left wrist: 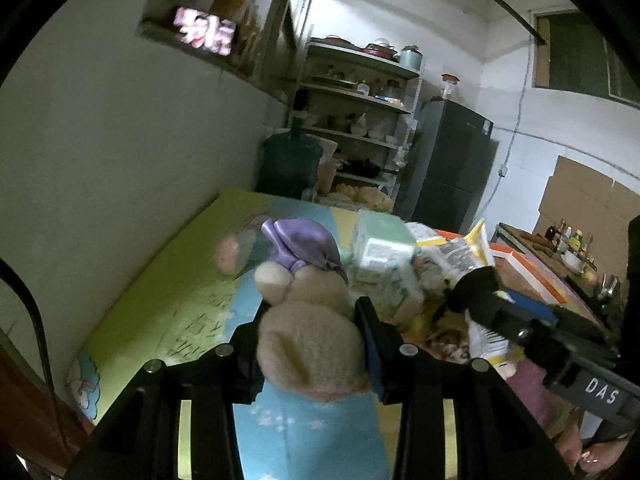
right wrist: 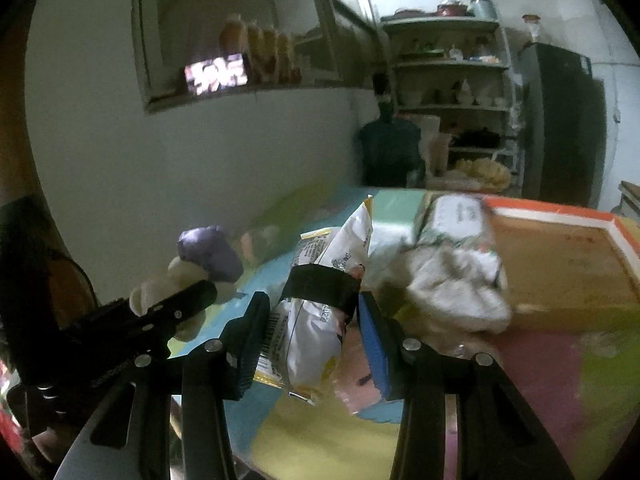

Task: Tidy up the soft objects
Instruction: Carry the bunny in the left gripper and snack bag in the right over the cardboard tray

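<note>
Right up against the left wrist lens there's a beige plush bunny (left wrist: 308,332) with a purple cap, and the left claw (left wrist: 316,344) is clamped on its body from both sides, holding it up over the colourful mat (left wrist: 168,300) that covers the table. From the right wrist view the same bunny (right wrist: 188,276) shows off to the left, pinched in that other claw with its purple cap on top. The right claw (right wrist: 310,332) has its own catch, a white and yellow snack bag (right wrist: 320,300) squeezed between the two fingers, lifted off the mat (right wrist: 332,436); in the left view that bag (left wrist: 464,252) sticks up to the right of the bunny. Behind both sits a pale green tissue pack (left wrist: 380,248), close to a crumpled whitish packet (right wrist: 452,280) leaning against an orange-rimmed cardboard box lid (right wrist: 560,264). Pretty blurry overall. Further back there's a metal shelf rack (left wrist: 360,120) loaded with dishes, a dark fridge (left wrist: 448,168) beside it and a big water jug (left wrist: 290,164) by the wall
</note>
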The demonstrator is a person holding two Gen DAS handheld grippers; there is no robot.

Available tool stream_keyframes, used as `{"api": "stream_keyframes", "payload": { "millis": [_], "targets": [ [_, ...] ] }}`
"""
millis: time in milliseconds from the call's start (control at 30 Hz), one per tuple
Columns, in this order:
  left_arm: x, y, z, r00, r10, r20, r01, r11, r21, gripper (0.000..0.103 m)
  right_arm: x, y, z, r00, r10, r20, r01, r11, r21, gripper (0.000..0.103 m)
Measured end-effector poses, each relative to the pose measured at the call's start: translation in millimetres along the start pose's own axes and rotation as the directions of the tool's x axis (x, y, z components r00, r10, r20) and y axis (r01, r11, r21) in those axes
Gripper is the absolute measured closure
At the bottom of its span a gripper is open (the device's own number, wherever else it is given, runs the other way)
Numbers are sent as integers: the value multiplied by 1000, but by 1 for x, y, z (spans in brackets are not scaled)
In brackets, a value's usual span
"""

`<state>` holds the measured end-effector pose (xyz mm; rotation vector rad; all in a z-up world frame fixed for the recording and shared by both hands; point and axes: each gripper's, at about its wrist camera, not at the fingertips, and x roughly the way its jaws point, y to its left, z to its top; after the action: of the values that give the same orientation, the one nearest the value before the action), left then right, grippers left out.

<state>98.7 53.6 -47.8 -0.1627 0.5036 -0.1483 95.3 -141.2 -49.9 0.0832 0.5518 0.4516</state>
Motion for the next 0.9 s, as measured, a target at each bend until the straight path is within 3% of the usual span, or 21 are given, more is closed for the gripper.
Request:
{"api": "stream_keyframes", "payload": {
  "millis": [167,367,667,900],
  "targets": [
    [1,-31,14,999,-32,9,31,999,36,63,-25,-25,10,997,-41,63,40,999,19,57],
    [12,-80,26,993,-119,5,118,990,76,63,-58,-69,16,985,-128,114,122,991,57,57],
    [40,-161,38,973,-230,-34,232,966,118,63,-105,-136,24,959,-240,153,230,970,80,57],
    [68,-227,39,962,-266,-67,273,950,154,63,-129,-199,35,949,-281,144,267,958,108,57]
  ]
}}
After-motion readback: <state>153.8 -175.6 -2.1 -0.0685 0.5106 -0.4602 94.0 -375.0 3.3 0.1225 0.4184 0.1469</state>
